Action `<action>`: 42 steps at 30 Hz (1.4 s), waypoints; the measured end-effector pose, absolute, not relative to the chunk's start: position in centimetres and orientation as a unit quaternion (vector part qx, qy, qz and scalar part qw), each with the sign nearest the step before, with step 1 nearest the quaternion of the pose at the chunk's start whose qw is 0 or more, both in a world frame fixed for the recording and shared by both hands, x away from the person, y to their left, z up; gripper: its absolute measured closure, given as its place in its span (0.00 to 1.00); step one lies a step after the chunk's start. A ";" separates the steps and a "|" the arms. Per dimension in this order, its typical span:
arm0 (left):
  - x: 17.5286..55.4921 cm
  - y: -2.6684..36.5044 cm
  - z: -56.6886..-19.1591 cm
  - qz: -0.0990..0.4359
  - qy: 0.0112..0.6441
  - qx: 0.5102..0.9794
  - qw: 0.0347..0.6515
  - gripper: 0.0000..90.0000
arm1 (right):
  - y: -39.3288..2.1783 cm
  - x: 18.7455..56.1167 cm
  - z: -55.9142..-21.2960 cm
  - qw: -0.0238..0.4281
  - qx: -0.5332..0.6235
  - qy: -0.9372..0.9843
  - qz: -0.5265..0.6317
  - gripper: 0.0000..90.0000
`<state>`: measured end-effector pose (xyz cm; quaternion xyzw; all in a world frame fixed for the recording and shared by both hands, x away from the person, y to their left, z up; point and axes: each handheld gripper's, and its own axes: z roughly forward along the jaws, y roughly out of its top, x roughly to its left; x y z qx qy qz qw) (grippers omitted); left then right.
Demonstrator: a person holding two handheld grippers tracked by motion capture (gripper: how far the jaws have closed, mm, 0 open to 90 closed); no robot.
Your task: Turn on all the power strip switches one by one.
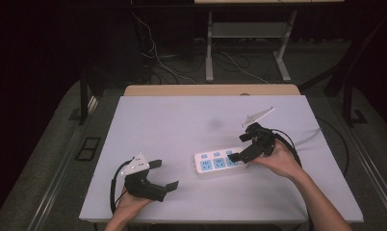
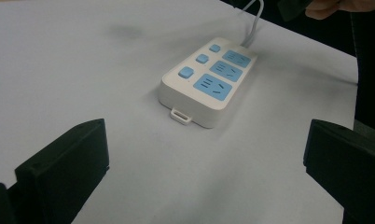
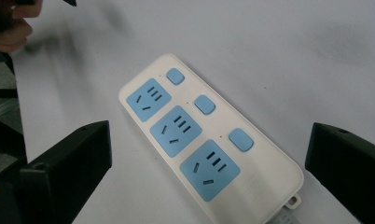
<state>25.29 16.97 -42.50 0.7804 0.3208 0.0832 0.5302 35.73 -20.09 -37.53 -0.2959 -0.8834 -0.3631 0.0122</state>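
**Power strip approached, not yet gripped**

Nearest the table's front edge: left gripper [image 1: 163, 174], jaws spread wide, nothing between them, poised low over the bare matte white table [image 1: 172, 120]. Well apart from its target, with a stretch of empty surface ahead of the jaws.

Ahead of and to the right of that claw: the white plastic three-outlet power strip with pale blue sockets and three blue push buttons [image 1: 216, 162], lying flat, face up. In the left gripper view, the strip [image 2: 208, 80] off beyond the open jaws, hanging tab end nearest, thin white cord [image 2: 252, 21] running off its far end toward the table edge.

Farther along: right gripper [image 1: 240, 147], jaws likewise spread and empty, hovering just above the cord end of the strip. In the right gripper view, strip [image 3: 209, 142] directly below and between the two black jaws, neither jaw plainly touching it. Contact hard to rule out from the high view, where the lower jaw overlaps the strip's end.

Judged progress: early. Reach by the right claw made; no grasp, no lift, no button visibly pressed. Left to do: closing on or pressing the strip, probably with the left claw brought in to steady the tab end.

Beyond the table: dark floor, loose cables [image 1: 158, 53].
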 end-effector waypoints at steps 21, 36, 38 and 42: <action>25.4 17.1 -42.6 0.084 0.322 0.778 0.533 0.00 | -19.8 37.6 -39.2 0.034 -0.294 -0.891 -0.345 0.66; 25.5 17.0 -42.7 0.084 0.321 0.780 0.530 0.00 | -19.1 38.1 -40.1 0.033 -0.283 -0.896 -0.340 1.00; 25.5 17.1 -42.7 0.084 0.321 0.780 0.530 0.00 | -19.0 38.2 -40.2 0.031 -0.283 -0.897 -0.339 1.00; 25.5 17.1 -42.7 0.084 0.322 0.780 0.530 0.00 | -18.9 38.3 -40.4 0.030 -0.284 -0.897 -0.338 1.00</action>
